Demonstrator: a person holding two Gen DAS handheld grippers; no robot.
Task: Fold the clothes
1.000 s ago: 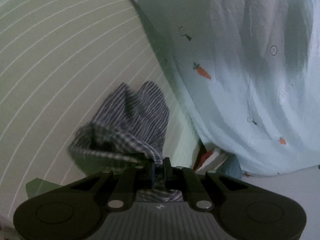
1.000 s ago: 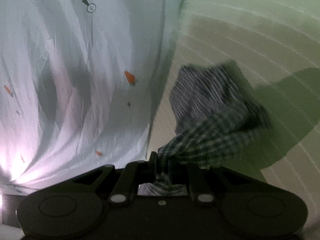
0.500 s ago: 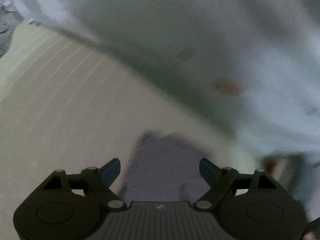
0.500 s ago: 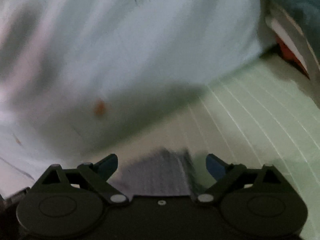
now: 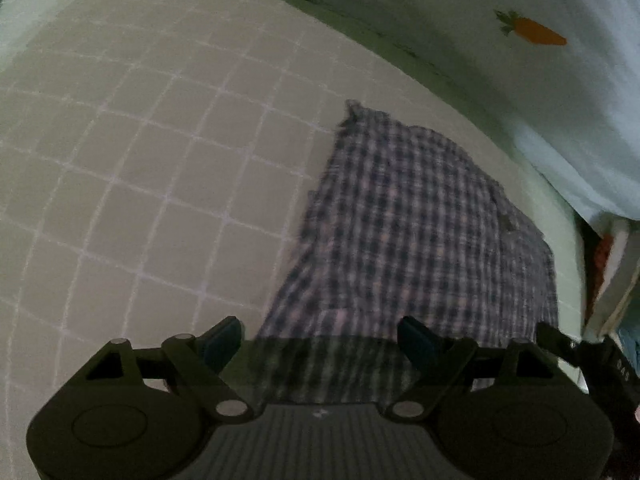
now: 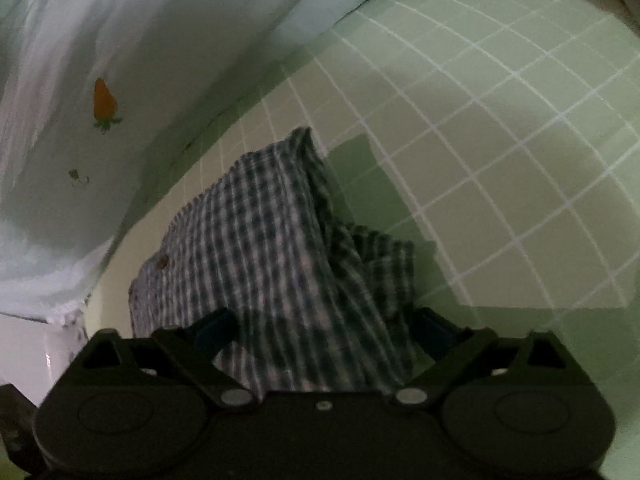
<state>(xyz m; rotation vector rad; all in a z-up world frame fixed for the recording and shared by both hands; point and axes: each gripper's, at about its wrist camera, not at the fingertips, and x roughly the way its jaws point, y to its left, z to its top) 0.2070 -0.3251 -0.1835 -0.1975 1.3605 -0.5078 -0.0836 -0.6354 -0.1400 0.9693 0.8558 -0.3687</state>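
Observation:
A dark checked garment (image 5: 416,240) lies on the pale green gridded mat (image 5: 140,160). In the left wrist view it is spread fairly flat. In the right wrist view the garment (image 6: 272,248) has a raised fold along its right side and a button at its left edge. My left gripper (image 5: 320,336) is open and empty, fingers apart just above the garment's near edge. My right gripper (image 6: 324,332) is open too, with the cloth lying between and over its spread fingers, not clamped.
A light blue sheet with carrot prints (image 5: 532,32) hangs along the far side of the mat; it also shows in the right wrist view (image 6: 104,100). Orange and white items (image 5: 612,264) sit at the right edge. The other gripper's tip (image 5: 580,352) shows at lower right.
Both grippers held the garment up a second ago. They have opened and let it go, and it now lies on the mat in front of them.

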